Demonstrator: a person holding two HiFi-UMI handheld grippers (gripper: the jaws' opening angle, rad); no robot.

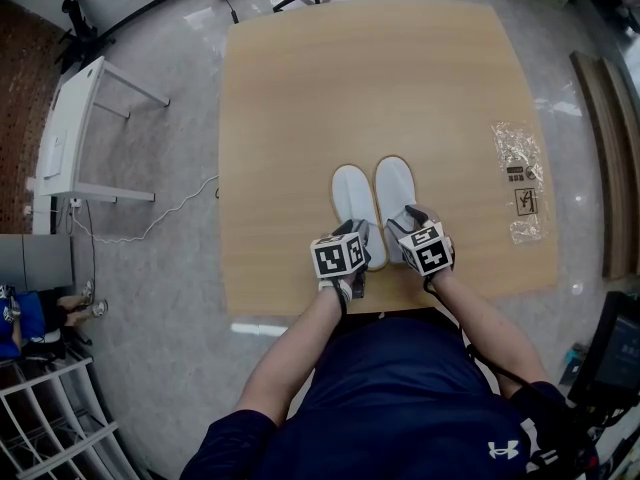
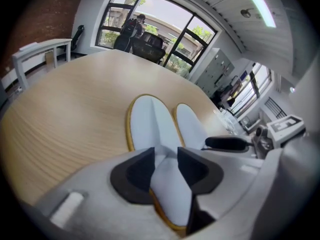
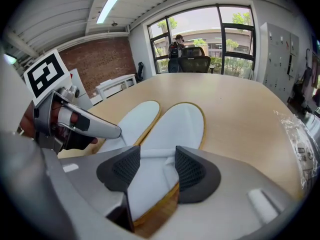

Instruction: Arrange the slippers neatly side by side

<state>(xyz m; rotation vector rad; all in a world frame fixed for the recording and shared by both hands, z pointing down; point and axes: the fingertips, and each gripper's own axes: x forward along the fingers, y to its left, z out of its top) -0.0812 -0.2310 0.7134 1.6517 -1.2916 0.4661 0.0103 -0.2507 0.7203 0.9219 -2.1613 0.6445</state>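
2 slippers (image 1: 352, 200), 1 table (image 1: 300, 118), left gripper (image 1: 361, 234), right gripper (image 1: 406, 221).

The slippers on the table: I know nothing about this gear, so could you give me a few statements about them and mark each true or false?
1. The left slipper and right slipper lie side by side on the table. True.
2. The slippers are black. False: they are white with a yellowish sole edge.
3. A clear plastic wrapper lies on the table to the right of the slippers. True.
4. One slipper is stacked on the other. False: both lie flat on the table.
5. Both grippers are at the slippers' far ends. False: the left gripper and right gripper are at the near ends, each over its own slipper, jaws apart.
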